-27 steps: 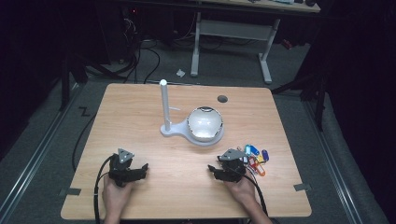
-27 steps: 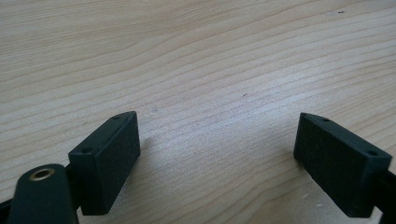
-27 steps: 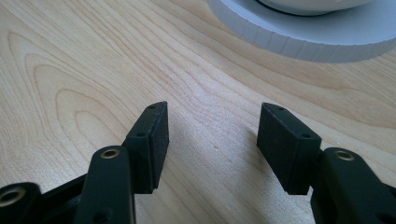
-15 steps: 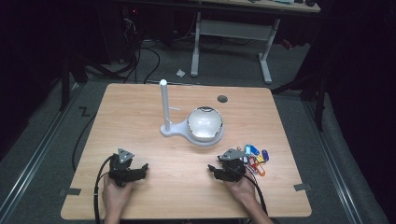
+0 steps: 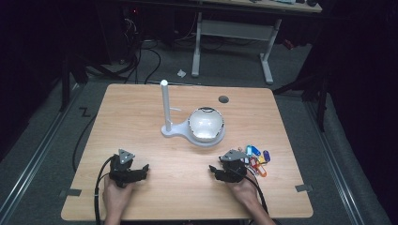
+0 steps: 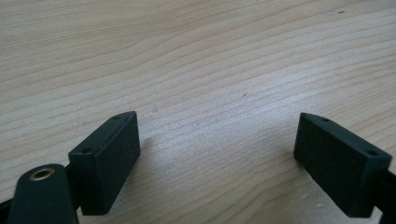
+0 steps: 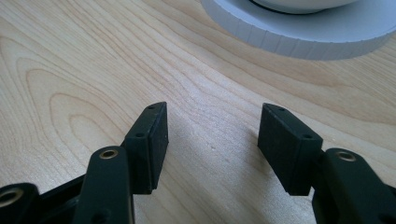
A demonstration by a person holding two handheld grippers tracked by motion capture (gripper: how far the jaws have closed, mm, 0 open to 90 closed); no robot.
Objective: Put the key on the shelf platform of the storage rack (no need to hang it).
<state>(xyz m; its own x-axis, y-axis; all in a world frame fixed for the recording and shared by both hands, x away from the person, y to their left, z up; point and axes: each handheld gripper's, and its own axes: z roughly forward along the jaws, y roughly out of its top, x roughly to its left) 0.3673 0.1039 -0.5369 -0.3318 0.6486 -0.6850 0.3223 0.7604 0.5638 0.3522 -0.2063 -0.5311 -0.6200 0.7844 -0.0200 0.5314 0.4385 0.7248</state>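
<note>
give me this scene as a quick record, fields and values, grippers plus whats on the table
left gripper: open, empty, low over bare wood
right gripper: open, empty, pointing toward the white base
key tags: coloured bunch, just right of the right gripper
stand: white upright post with a side peg, on a flat white base
bowl: white, sitting on the base's round end
table: light wood
</note>
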